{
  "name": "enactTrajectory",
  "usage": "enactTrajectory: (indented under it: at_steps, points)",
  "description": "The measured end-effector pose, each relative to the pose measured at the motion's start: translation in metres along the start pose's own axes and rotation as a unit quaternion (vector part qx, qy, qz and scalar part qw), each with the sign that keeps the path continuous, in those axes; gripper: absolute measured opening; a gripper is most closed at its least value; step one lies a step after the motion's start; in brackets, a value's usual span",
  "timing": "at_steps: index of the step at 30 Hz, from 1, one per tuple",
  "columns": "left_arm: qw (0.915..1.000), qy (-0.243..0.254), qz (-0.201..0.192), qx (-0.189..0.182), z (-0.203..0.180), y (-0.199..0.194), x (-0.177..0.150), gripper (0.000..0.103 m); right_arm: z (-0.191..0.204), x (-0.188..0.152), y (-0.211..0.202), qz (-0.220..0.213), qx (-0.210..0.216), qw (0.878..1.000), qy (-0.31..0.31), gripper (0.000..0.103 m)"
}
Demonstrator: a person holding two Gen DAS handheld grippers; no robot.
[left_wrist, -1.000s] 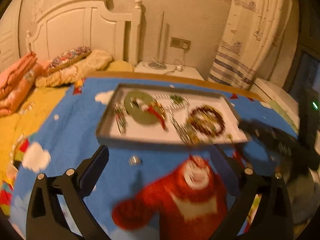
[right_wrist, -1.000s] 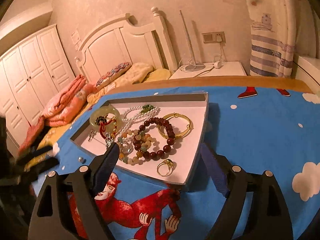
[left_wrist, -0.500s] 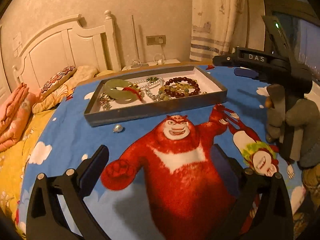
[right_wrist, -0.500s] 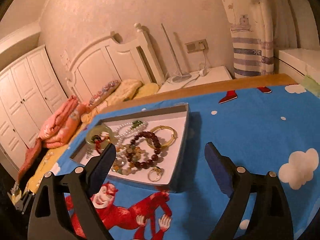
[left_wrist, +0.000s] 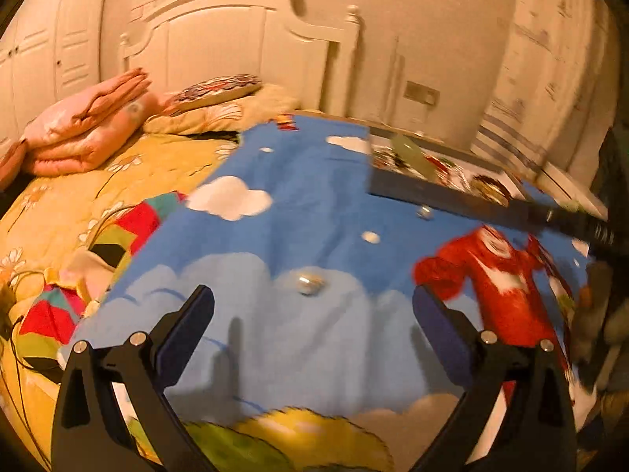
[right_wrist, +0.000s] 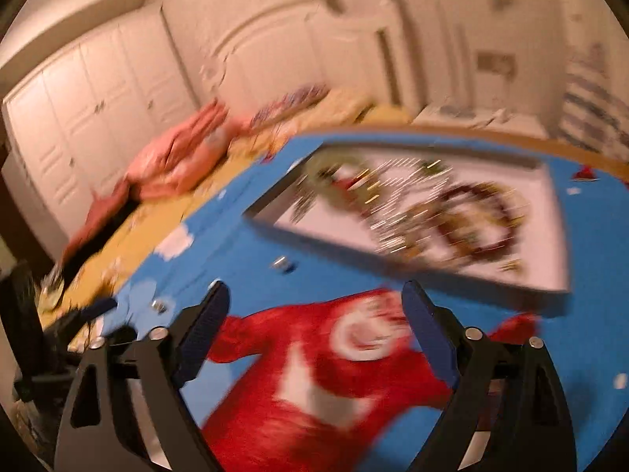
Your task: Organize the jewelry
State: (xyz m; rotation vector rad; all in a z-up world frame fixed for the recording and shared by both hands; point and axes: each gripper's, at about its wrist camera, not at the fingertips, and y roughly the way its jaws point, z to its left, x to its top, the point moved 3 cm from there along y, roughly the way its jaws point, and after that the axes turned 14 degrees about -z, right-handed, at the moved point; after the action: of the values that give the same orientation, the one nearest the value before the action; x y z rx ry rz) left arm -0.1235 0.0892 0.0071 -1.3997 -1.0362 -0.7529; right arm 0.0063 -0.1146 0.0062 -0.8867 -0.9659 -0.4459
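A grey tray point(right_wrist: 271, 223) with a white floor holds several bracelets, bead strings and rings, blurred by motion; it also shows in the left wrist view point(left_wrist: 416, 188) at the right. A small silver piece point(left_wrist: 310, 281) lies loose on the blue cartoon cloth point(left_wrist: 298, 204), just ahead of my open, empty left gripper point(left_wrist: 312, 326). A second small silver piece point(left_wrist: 425, 212) lies near the tray's front wall; in the right wrist view it point(right_wrist: 283, 265) sits left of the tray. My right gripper point(right_wrist: 314, 334) is open and empty over the red bear print.
The bed with yellow quilt point(left_wrist: 78, 188), folded pink blankets point(left_wrist: 82, 133) and pillows lies left. White headboard point(left_wrist: 243, 39) and wardrobe point(right_wrist: 98, 118) stand behind. The other gripper's dark body point(left_wrist: 601, 236) reaches in at the right edge of the left wrist view.
My left gripper has swung left and now faces a loose silver piece. My right gripper has swung left and lower, off the tray and over the red bear print. Both views blur.
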Motion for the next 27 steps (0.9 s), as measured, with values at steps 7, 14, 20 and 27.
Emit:
enactTrajectory:
  at_steps: [7,14,20,27]
  points:
    - [0.9986,0.046,0.022,-0.014,-0.004,0.027,0.01,0.08,0.044,-0.012,0.056,0.081,-0.019,0.995,-0.056,0.045]
    - [0.9969,0.016,0.046,-0.061,0.005,0.051,0.002,0.056,0.043,-0.007,0.081,0.085,-0.045,0.993,-0.064,0.037]
    - [0.9966,0.0,0.04,-0.072,0.008,0.049,0.0,0.056,0.05,-0.009,0.088,0.087,-0.068,0.989,-0.102,0.035]
    - [0.9968,0.012,0.041,-0.068,0.005,0.049,-0.001,0.044,0.055,-0.009,0.091,0.086,-0.073,0.986,-0.121,0.026]
